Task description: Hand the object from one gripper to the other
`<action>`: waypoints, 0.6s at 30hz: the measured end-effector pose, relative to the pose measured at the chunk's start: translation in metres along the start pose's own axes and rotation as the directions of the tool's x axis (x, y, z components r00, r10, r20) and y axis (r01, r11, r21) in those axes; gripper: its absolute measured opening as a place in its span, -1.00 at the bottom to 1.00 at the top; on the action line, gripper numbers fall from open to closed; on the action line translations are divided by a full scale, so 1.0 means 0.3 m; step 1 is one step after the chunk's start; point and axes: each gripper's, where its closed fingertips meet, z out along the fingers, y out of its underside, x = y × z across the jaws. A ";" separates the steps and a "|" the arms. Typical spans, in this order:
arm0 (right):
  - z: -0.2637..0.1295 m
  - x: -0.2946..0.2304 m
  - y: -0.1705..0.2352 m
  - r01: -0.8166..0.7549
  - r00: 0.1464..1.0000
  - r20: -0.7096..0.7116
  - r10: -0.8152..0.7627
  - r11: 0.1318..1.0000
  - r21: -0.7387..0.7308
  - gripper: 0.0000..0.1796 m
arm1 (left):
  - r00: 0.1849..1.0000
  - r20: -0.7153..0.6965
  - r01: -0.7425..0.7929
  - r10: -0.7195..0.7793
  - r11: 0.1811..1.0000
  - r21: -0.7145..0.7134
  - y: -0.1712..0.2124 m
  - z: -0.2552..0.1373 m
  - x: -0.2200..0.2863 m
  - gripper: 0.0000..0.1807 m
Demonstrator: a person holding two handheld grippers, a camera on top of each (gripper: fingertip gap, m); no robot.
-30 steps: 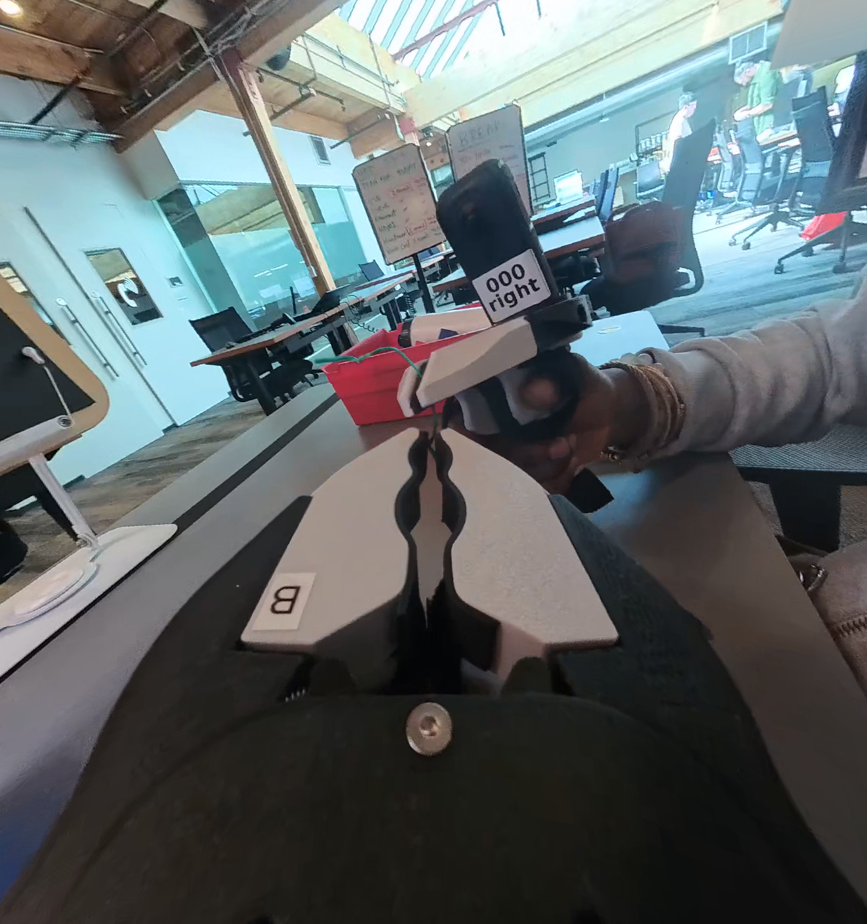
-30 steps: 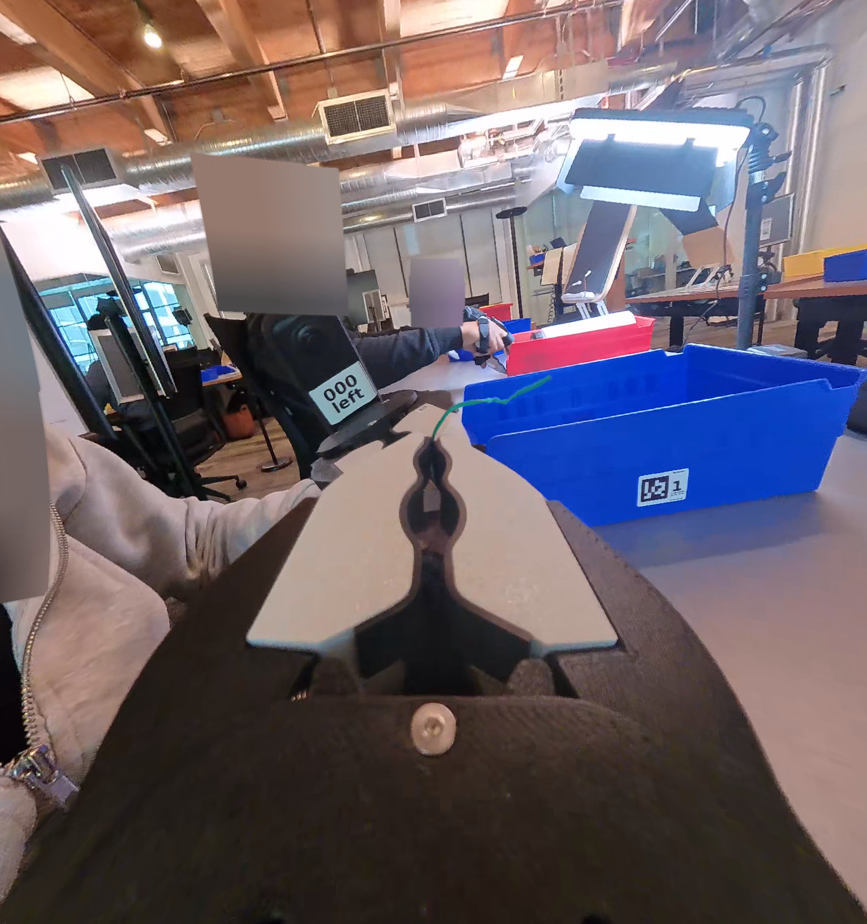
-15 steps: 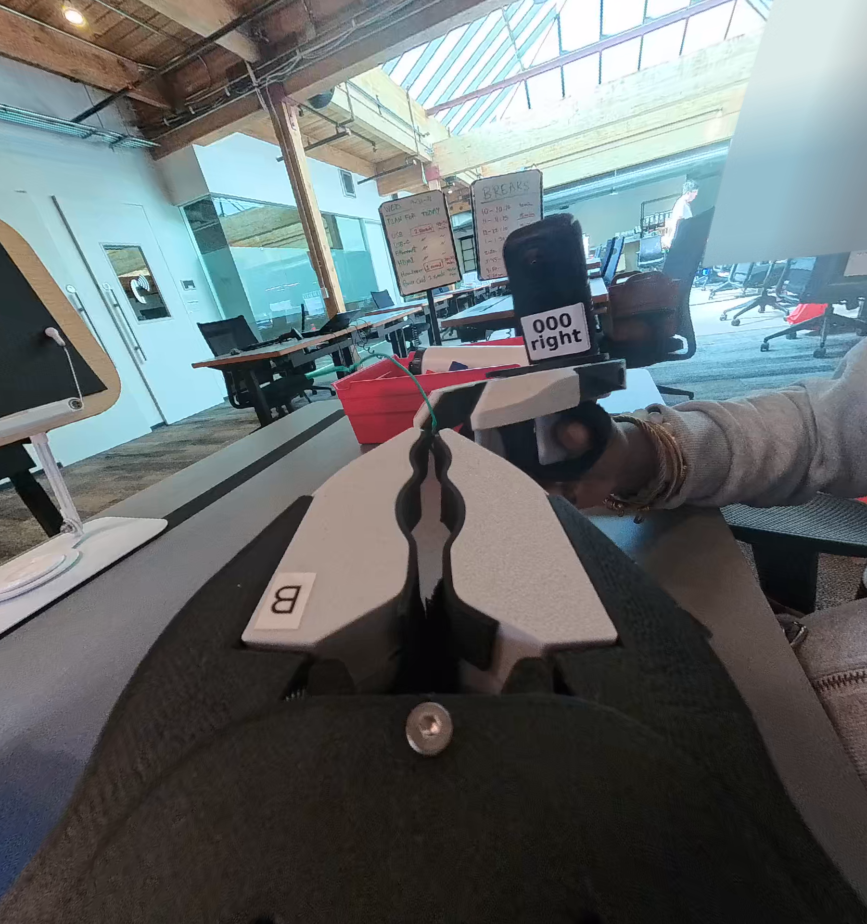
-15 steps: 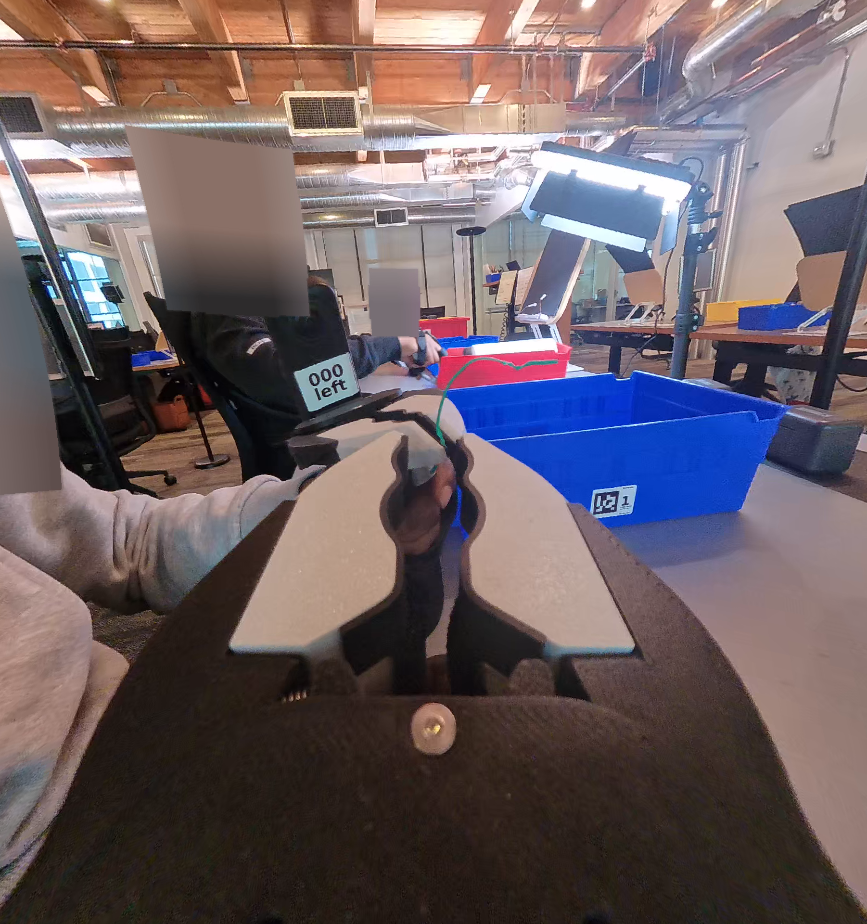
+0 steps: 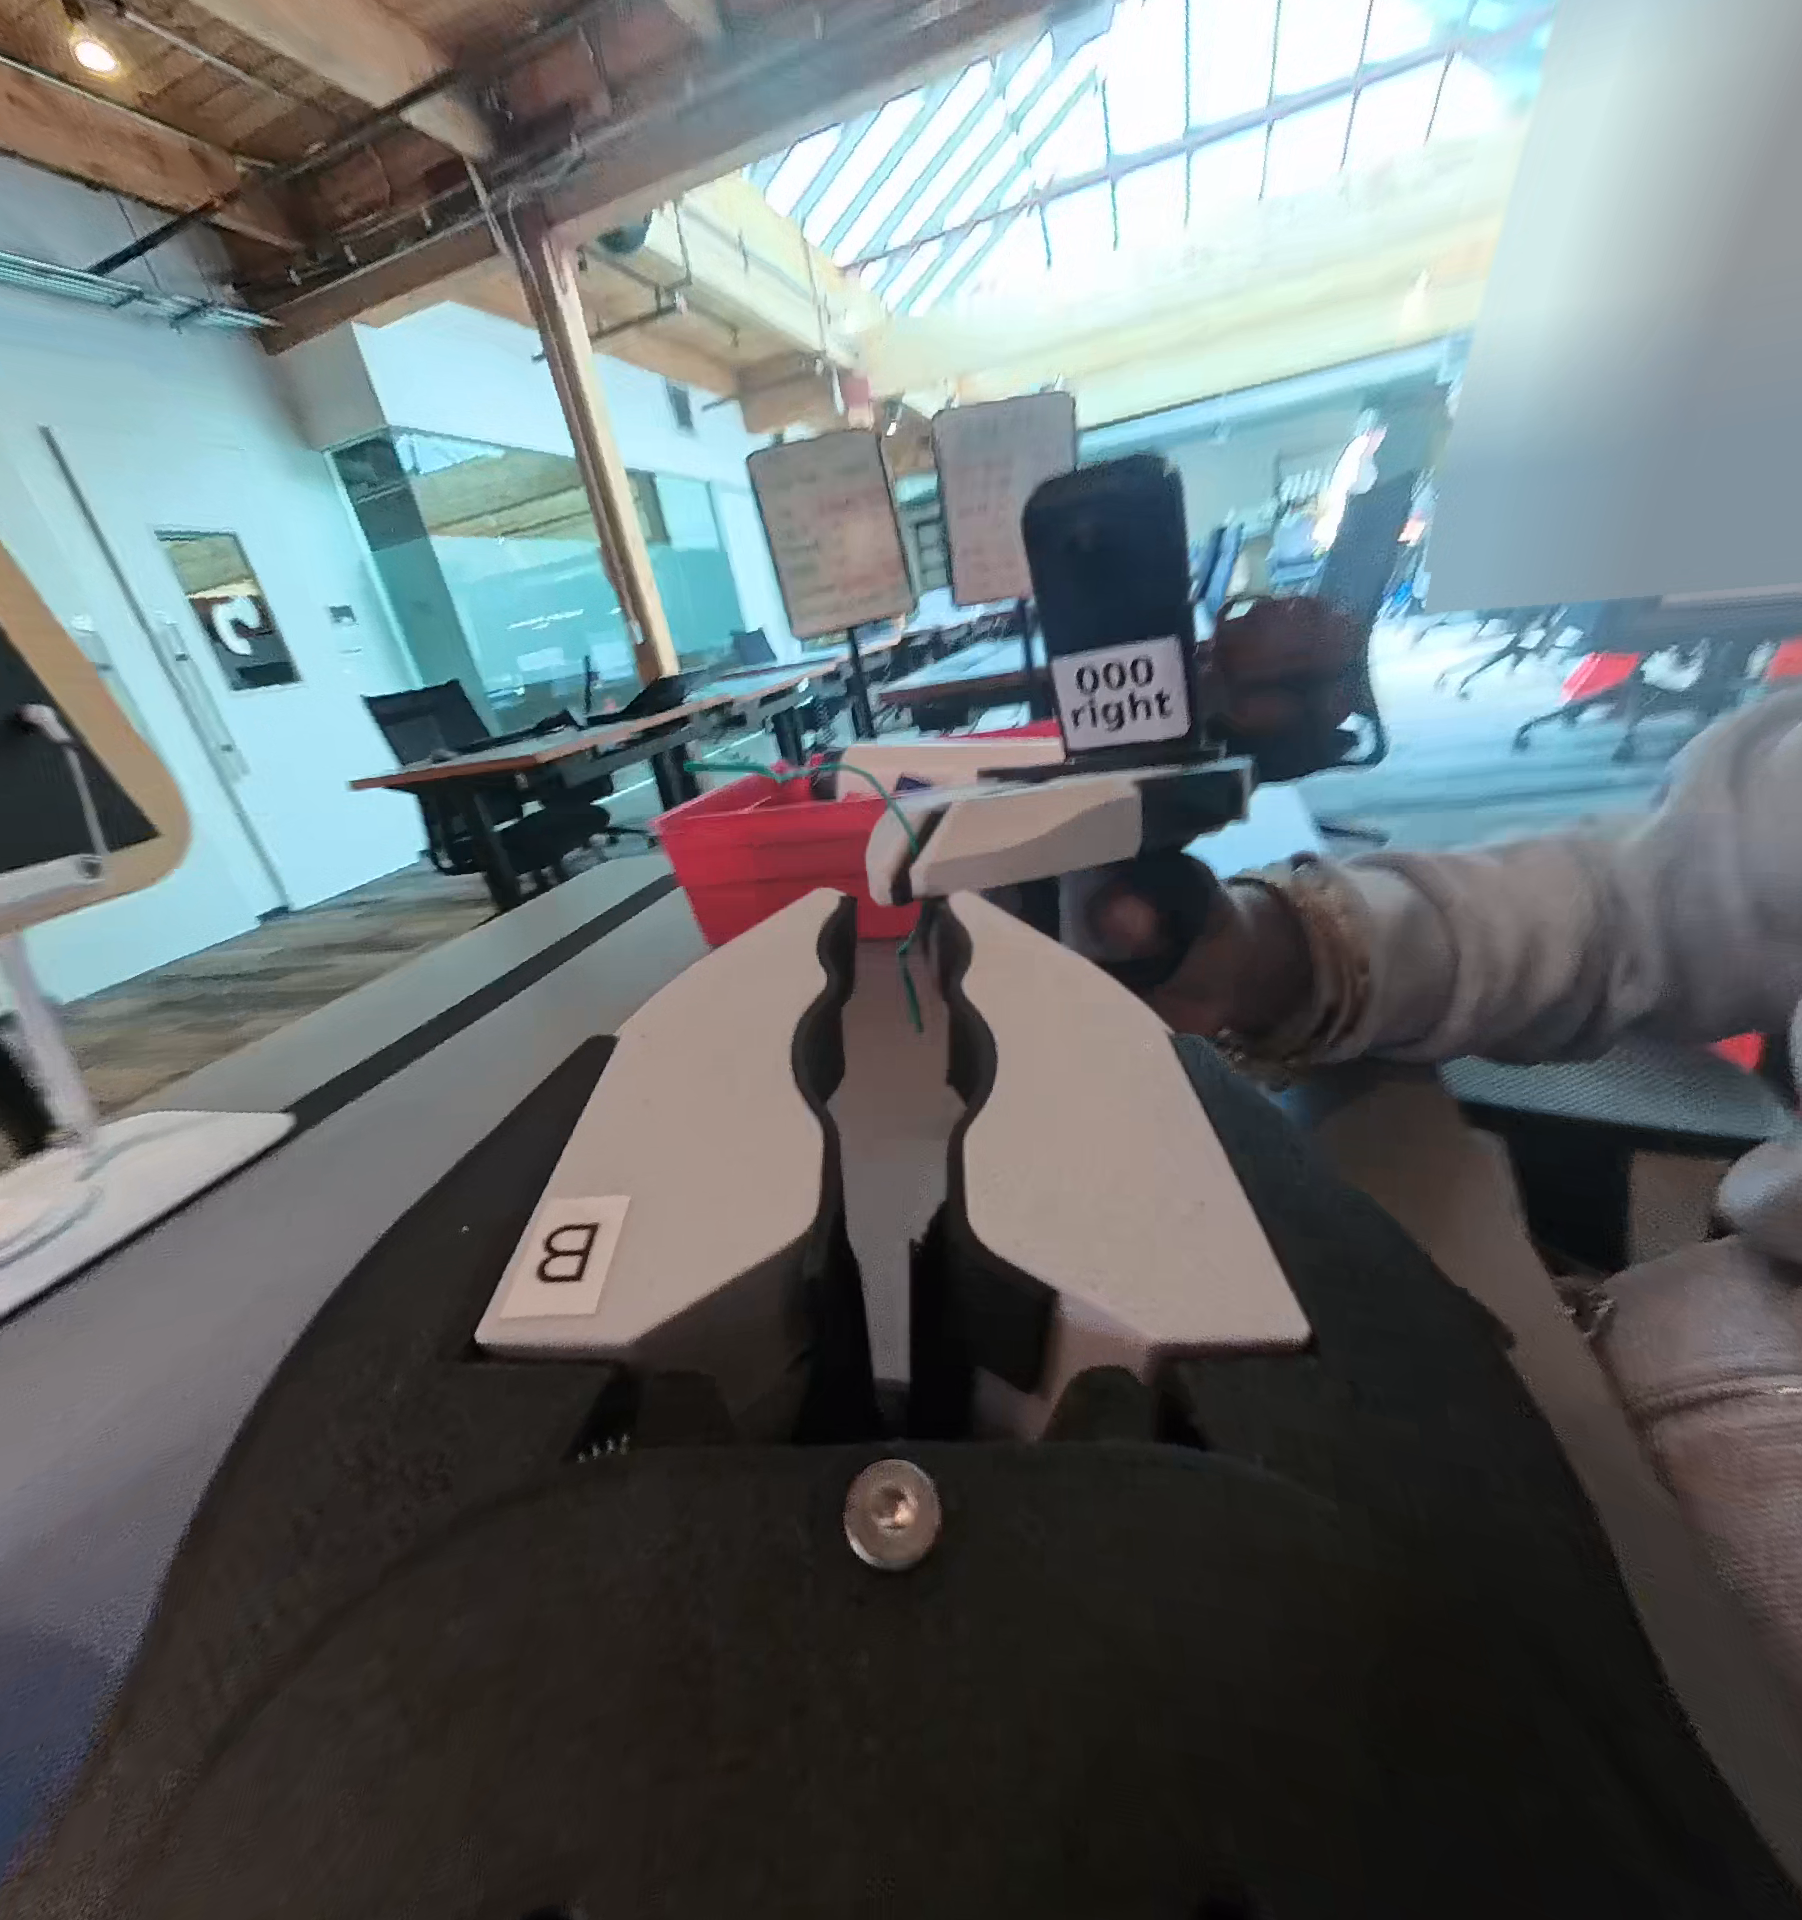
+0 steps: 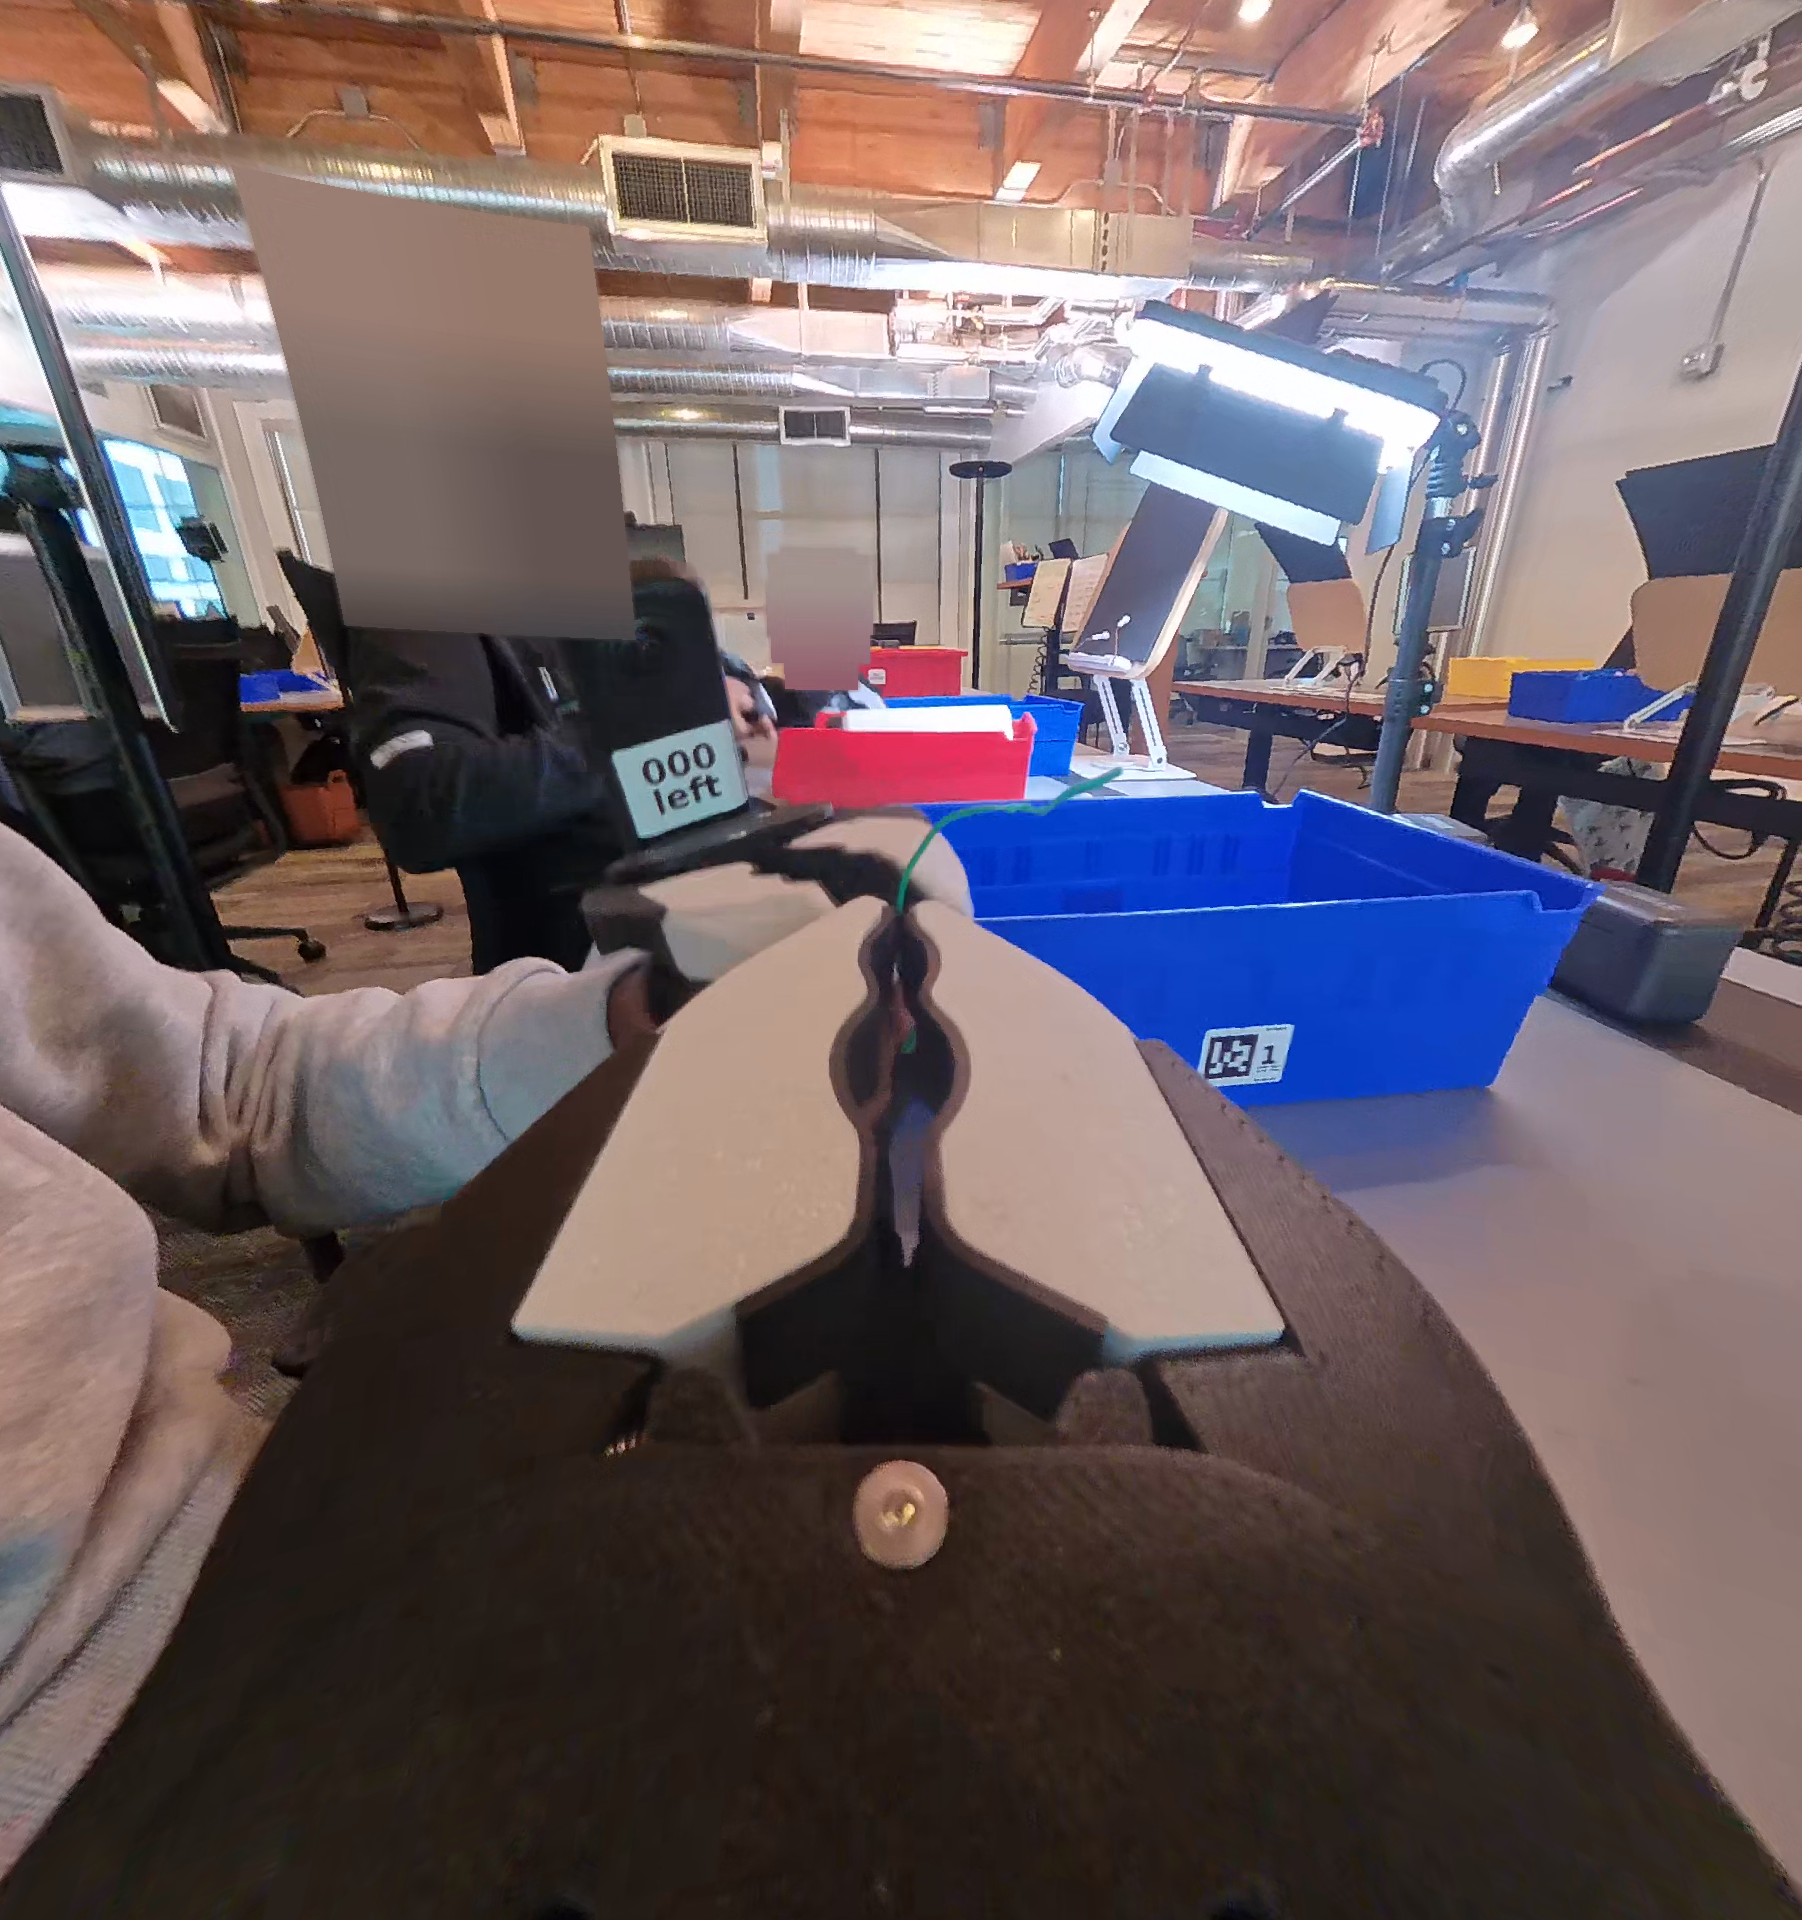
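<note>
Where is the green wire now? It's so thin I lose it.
The green wire is pinched in the right gripper, arching over the blue bin; its tail hangs between the open left gripper.

We see bare grey tabletop [image 6: 1603,1247] on the right of the right gripper [image 6: 902,914], open up to the large blue plastic bin [image 6: 1292,977], which blocks the way farther on. Behind it a red plastic bin [image 6: 902,764] closes the far side. In the left wrist view the left gripper [image 5: 897,914] has the right gripper [image 5: 902,868] crossing just beyond its tips, a thin green wire [image 5: 907,971] dangling in the gap between its fingers. Left of it the table [image 5: 253,1247] lies free up to a white lamp base [image 5: 76,1174].
</note>
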 end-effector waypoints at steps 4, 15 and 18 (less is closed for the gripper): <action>0.003 -0.011 0.020 0.085 0.996 0.008 -0.085 0.995 -0.052 -0.99 | 0.968 -0.113 0.233 -0.225 0.971 0.055 -0.031 -0.014 0.005 -0.75; 0.004 -0.014 0.032 0.116 0.993 0.006 -0.116 0.991 -0.072 -0.89 | 0.961 -0.136 0.249 -0.241 0.968 0.042 -0.024 -0.017 0.007 -1.00; -0.010 0.002 -0.003 -0.067 0.997 0.035 0.067 0.998 -0.006 -0.85 | 0.970 -0.127 0.213 -0.208 0.977 0.024 -0.015 -0.013 0.010 -1.00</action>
